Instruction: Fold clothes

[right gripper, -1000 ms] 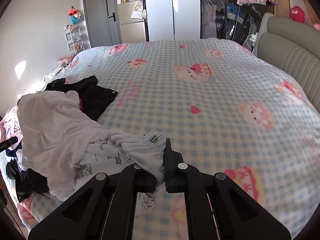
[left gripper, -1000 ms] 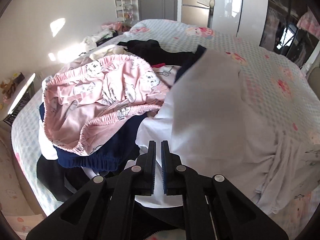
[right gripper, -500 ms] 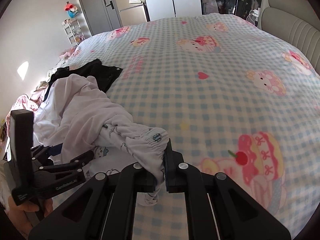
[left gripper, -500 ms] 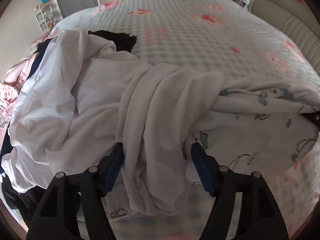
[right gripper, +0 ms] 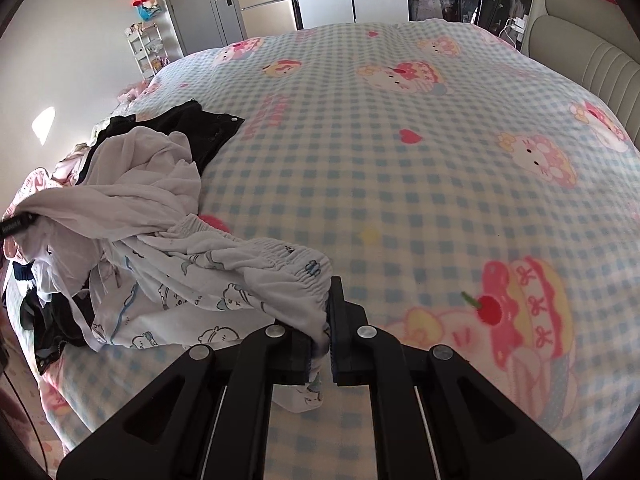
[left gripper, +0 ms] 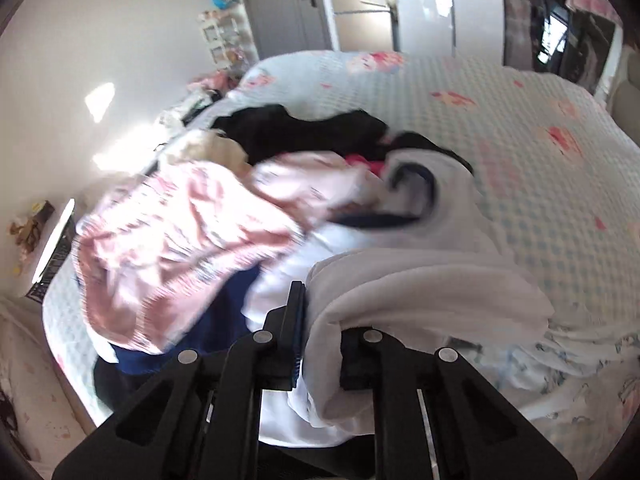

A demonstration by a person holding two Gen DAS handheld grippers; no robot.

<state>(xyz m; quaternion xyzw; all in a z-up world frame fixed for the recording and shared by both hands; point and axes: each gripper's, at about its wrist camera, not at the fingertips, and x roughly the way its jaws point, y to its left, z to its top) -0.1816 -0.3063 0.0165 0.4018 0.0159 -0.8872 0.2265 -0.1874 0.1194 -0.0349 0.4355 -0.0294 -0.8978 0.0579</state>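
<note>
A blue-and-white checked bedspread (right gripper: 400, 184) with pink cartoon cats is filling the frame. At lower left, white shorts (right gripper: 192, 280) are showing blue cartoon prints beside a plain white shirt (right gripper: 132, 184), black trousers (right gripper: 200, 128) and pink pyjamas (left gripper: 176, 232).

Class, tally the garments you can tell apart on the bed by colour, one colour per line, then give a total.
White: 2, plain white garment, white printed garment
Pink: 1, pink garment
Black: 1, black garment
Navy: 1, navy garment
Total: 5
</note>
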